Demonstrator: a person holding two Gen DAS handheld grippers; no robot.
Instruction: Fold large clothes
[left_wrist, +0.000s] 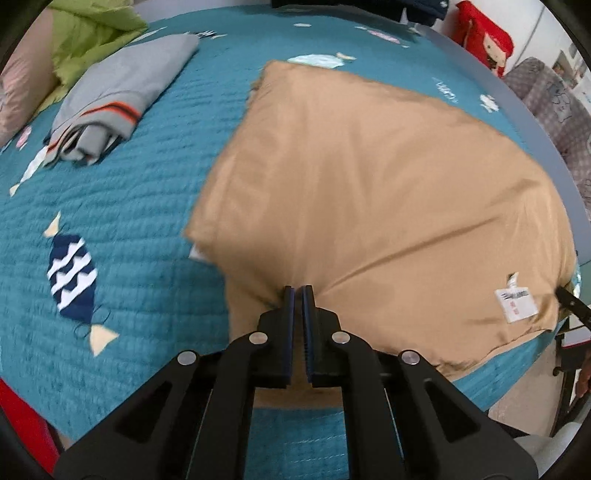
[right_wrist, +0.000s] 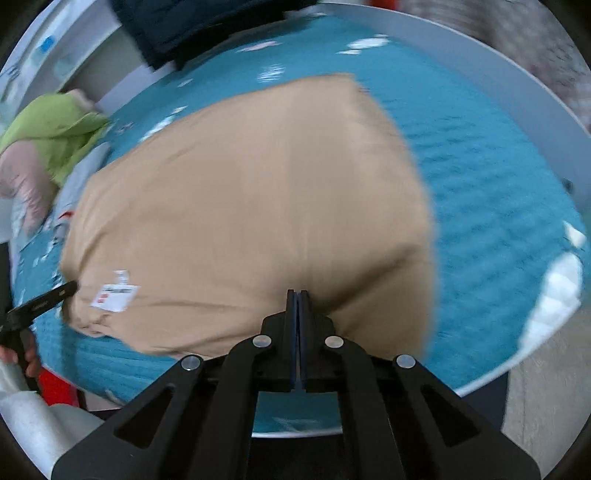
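Pinching tan garment (left_wrist: 369, 192) with both claws

**Left tool pinches the tan garment on the bed**

The left tool (left_wrist: 298, 291) has its two fingers almost together, nipping the near edge of a tan garment (left_wrist: 369, 192), which puckers into creases at the pinch. The garment lies spread on a teal quilted bedspread (left_wrist: 140, 206). A white label (left_wrist: 515, 301) sits near the garment's right corner, where the tip of another black tool (left_wrist: 570, 301) reaches in. Left of the garment, well apart, lies a folded grey garment (left_wrist: 118, 99) with an orange and black stripe. Beyond that rests a green cloth (left_wrist: 88, 33).
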